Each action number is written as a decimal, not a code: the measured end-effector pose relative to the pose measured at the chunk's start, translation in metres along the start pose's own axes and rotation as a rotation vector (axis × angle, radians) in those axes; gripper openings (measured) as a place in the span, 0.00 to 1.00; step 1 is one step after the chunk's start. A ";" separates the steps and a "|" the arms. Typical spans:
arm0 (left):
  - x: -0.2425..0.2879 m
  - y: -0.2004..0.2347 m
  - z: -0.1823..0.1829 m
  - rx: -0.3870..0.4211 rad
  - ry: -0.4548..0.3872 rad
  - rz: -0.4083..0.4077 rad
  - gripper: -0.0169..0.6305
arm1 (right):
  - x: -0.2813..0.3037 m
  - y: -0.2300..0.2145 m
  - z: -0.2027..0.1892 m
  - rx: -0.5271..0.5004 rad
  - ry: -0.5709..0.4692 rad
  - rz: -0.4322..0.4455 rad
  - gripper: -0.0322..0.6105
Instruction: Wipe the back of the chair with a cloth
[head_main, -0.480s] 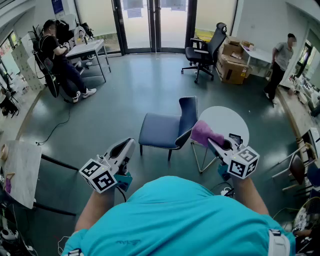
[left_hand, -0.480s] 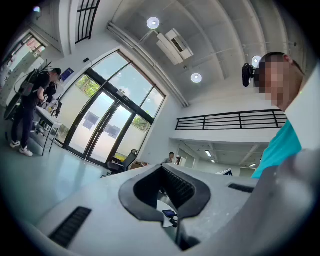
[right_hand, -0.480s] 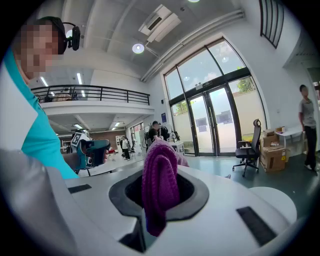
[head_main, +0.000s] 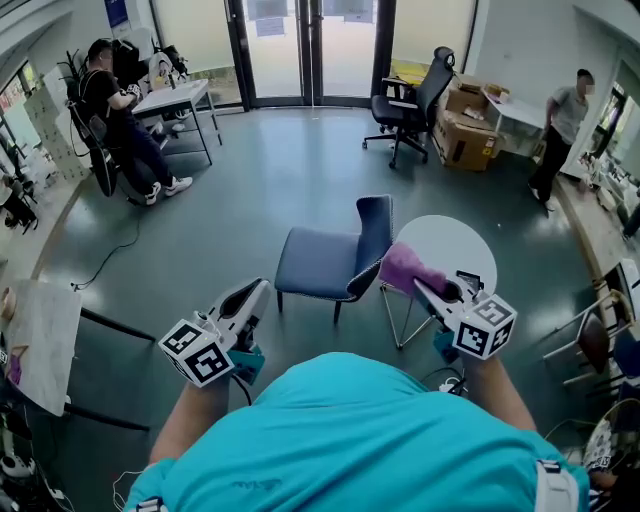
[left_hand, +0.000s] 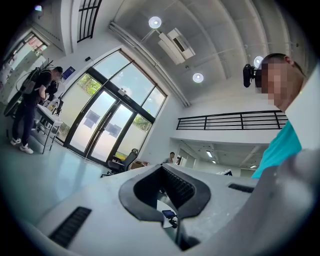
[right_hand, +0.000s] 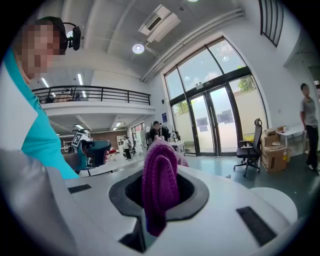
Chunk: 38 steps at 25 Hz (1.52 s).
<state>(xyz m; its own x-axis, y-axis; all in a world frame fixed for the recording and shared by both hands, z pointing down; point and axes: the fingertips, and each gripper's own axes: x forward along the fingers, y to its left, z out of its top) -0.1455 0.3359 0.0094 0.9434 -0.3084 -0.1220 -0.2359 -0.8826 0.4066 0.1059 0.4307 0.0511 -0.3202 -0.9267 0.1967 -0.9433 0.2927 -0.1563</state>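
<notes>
Almost nothing has moved since the earlier frame: your right gripper has drifted a touch down and toward you, and the chair sits in nearly the same spot ahead of it. Your left gripper is where it was.

Your right gripper is clenched on the cloth. The purple fold stands up between the jaws and bulges out past their tips. In the head view the cloth lies just ahead of the right gripper's tips, against or just beside the rear of the chair back, low down near its right edge. Whether it actually touches I can't tell: the right gripper view looks over the chair and doesn't show it.

Your left gripper is closed with nothing in it. It is held low and well to the left of the chair, taking no part.

As for progress, you have the cloth in hand and brought up to the chair back, so the fetching is done. I judge the wiping itself to be barely begun or just starting. The back shows no sign either way, and most of its rear face, up from your right gripper, is probably left to cover. The table stands just beyond the cloth, so keep your strokes on the chair side.
</notes>
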 end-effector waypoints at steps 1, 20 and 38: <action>0.002 0.000 -0.001 -0.002 0.000 0.002 0.02 | -0.001 -0.002 -0.001 0.005 0.003 0.004 0.13; 0.133 -0.091 -0.056 -0.013 0.057 -0.053 0.02 | -0.107 -0.099 -0.013 0.096 -0.021 0.057 0.14; 0.155 0.000 -0.047 -0.060 0.096 -0.096 0.02 | -0.009 -0.119 -0.013 0.131 0.017 0.039 0.14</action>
<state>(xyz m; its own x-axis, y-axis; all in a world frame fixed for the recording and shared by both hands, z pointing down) 0.0121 0.3048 0.0334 0.9796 -0.1853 -0.0772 -0.1315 -0.8830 0.4506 0.2196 0.4074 0.0804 -0.3588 -0.9109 0.2038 -0.9109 0.2941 -0.2894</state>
